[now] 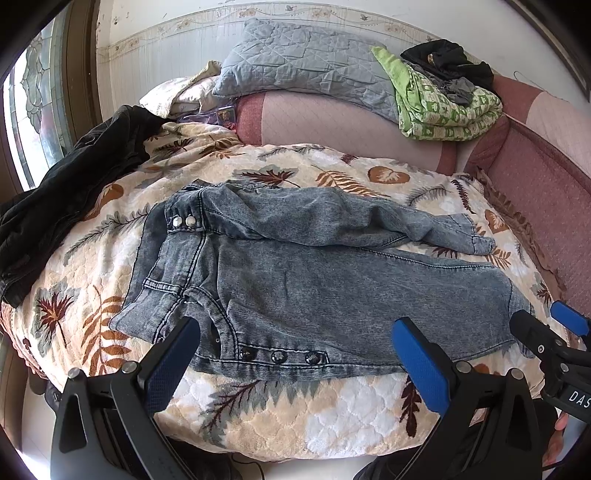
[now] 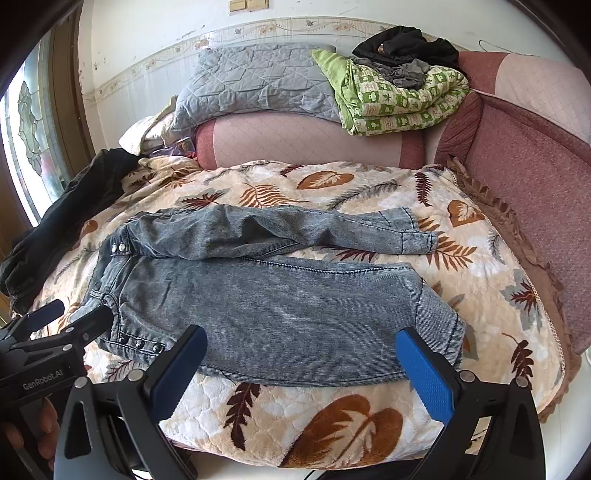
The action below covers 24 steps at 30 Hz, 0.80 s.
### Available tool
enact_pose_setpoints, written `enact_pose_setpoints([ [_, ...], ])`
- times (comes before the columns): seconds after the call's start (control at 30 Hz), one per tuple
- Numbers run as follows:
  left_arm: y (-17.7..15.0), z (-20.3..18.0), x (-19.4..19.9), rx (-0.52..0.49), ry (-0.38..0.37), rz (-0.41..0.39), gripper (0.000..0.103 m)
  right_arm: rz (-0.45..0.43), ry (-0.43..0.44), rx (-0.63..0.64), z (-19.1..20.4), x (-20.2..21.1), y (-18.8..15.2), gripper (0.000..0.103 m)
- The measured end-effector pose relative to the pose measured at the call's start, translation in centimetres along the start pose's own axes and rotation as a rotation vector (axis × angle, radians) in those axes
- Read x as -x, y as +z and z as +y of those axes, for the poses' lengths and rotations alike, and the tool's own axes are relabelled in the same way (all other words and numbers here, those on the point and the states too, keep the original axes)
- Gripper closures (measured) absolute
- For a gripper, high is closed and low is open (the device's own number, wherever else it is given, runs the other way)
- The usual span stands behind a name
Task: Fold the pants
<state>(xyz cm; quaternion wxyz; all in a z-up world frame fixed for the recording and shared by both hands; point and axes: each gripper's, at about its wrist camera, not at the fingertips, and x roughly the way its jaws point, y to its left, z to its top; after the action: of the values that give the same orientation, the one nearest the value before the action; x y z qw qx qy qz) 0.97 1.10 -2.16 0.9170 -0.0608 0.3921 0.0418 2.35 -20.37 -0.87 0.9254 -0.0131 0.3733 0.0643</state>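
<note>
Denim pants (image 1: 295,273) lie crosswise just ahead of both spread, empty jaws. The left gripper (image 1: 295,354) faces the waistband, the right gripper (image 2: 301,356) the near leg's cuff end.

Daylight is coming through a patterned glass window (image 1: 31,110) at 9 o'clock; white wall (image 2: 155,33) with floral border (image 2: 258,27) at 12; pink sofa (image 2: 524,155) is curving toward 3.
</note>
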Motion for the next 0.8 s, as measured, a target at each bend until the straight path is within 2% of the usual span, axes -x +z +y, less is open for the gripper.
enact_pose_setpoints([
  [0.17, 0.1, 0.2, -0.1, 0.002, -0.008, 0.002, 0.0, 0.004, 0.004, 0.005, 0.0, -0.1, 0.0, 0.0],
  [0.27, 1.1, 2.0, -0.7, 0.02, -0.029, 0.007, 0.0, 0.023, 0.039, 0.019, -1.3, -0.4, 0.5, 0.0],
  [0.33, 2.4, 4.1, -1.6, 0.042, -0.01, 0.008, 0.0, 0.023, 0.042, 0.005, -3.7, -0.5, 1.1, 0.0],
  [0.43, 4.6, 7.5, -3.4, 0.065, 0.069, -0.003, 0.0, 0.016, 0.044, -0.084, -9.6, -1.8, 2.7, 0.0],
  [0.6, 8.6, 12.1, -7.5, 0.052, 0.196, 0.007, 0.0, 0.098, -0.01, -0.207, -19.2, -8.4, 6.5, 0.0],
  [0.7, 10.6, 14.3, -10.3, 0.058, 0.217, 0.013, 0.0, 0.159, 0.068, -0.306, -23.4, -13.4, 8.1, 0.005],
  [0.8, 11.8, 15.7, -12.6, 0.057, 0.231, 0.013, 0.0, 0.222, 0.117, -0.363, -25.5, -17.8, 9.6, 0.013],
])
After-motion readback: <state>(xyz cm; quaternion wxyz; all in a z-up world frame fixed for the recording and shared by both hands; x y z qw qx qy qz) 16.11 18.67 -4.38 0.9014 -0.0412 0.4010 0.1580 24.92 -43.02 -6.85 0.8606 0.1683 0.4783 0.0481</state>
